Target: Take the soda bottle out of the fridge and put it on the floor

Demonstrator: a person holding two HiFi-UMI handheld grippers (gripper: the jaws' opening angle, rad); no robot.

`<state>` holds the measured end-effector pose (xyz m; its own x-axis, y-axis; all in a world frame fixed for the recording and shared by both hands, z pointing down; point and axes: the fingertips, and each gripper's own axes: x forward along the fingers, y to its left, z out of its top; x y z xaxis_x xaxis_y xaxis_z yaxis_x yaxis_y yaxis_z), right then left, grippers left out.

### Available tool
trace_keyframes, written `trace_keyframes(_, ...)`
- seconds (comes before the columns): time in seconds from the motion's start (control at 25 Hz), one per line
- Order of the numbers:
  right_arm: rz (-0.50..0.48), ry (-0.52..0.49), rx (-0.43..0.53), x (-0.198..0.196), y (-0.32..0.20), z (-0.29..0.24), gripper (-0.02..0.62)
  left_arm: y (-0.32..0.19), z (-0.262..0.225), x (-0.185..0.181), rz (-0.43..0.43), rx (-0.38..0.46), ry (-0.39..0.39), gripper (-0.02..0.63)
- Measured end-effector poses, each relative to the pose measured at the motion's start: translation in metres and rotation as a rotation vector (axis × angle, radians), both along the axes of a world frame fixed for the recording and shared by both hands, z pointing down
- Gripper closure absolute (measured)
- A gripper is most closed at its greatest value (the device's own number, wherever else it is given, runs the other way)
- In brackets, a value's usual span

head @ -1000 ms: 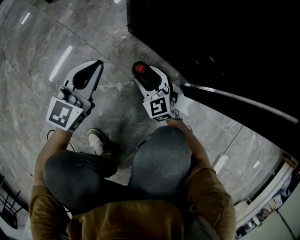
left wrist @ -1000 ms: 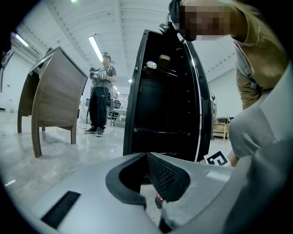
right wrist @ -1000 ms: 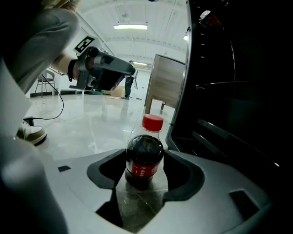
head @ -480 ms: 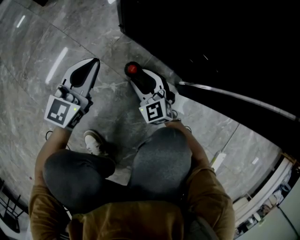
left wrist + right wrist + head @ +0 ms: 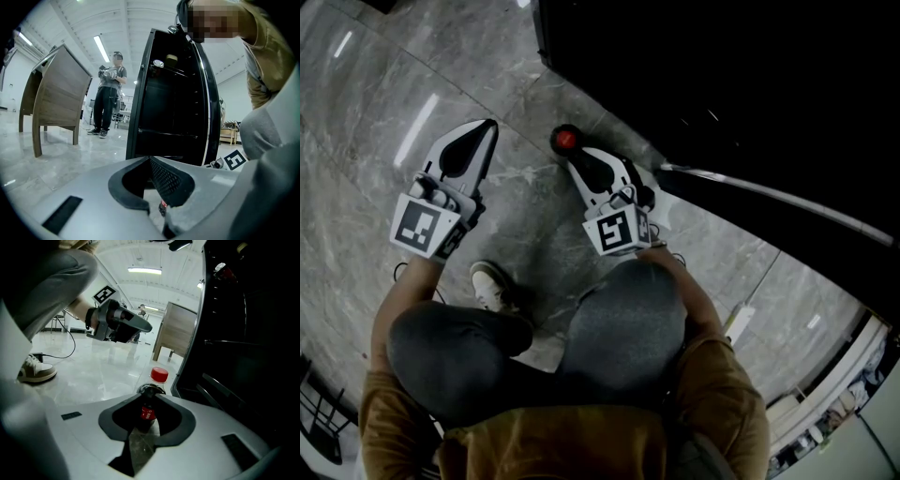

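Note:
The soda bottle [image 5: 565, 139], dark with a red cap, stands upright on the grey marble floor beside the open black fridge [image 5: 722, 75]. In the right gripper view the bottle [image 5: 159, 375] rises just past the tips, and its red label shows through the jaw gap. My right gripper [image 5: 573, 158] [image 5: 150, 391] sits right behind it. Its jaws have just been closing to a narrow gap and do not press on the bottle. Further left, my left gripper [image 5: 490, 126] [image 5: 149, 159] hovers over the floor, shut and empty.
The fridge's open door edge [image 5: 769, 195] runs to the right of my right hand. My knees and a white shoe [image 5: 492, 281] are close below the grippers. A wooden furniture piece [image 5: 56, 93] and a standing person [image 5: 108, 93] are farther off across the floor.
The right gripper has drawn back a little from the bottle, so the red cap now shows apart from its tips, and its jaws have narrowed. The left gripper has stayed put.

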<state>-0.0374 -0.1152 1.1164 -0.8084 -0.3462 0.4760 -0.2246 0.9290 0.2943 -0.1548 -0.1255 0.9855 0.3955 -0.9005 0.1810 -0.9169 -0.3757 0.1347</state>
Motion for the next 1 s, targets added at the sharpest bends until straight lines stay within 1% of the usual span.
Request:
trace_keyframes(0.12,0.006,-0.005,-0.016,-0.001,0.003,0.0,0.554,0.001,0.003,-0.006,-0.015,-0.011,0.011,0.603)
trace_keyframes(0.28,0.003,0.014,-0.009,0.001,0.0,-0.002,0.578,-0.002,0.006,-0.007,-0.02,-0.009,0.027,0.603)
trace_keyframes(0.44,0.037,0.026,-0.029,0.004,-0.009,-0.007,0.588,0.0,0.01,0.005,0.004,-0.02,0.019,0.604)
trace_keyframes(0.56,0.062,0.039,-0.055,0.006,-0.014,-0.021,0.591,0.008,0.009,0.019,0.021,-0.05,0.006,0.604)
trace_keyframes(0.64,0.074,0.043,-0.068,0.005,-0.017,-0.036,0.592,0.013,0.003,0.025,0.018,-0.065,0.003,0.603)
trace_keyframes(0.84,0.078,0.051,-0.071,-0.003,-0.019,-0.077,0.594,0.027,-0.031,0.031,0.008,-0.068,-0.021,0.604)
trace_keyframes(1.0,0.083,0.059,-0.066,-0.008,-0.015,-0.11,0.594,0.037,-0.059,0.019,-0.046,-0.074,-0.01,0.604)
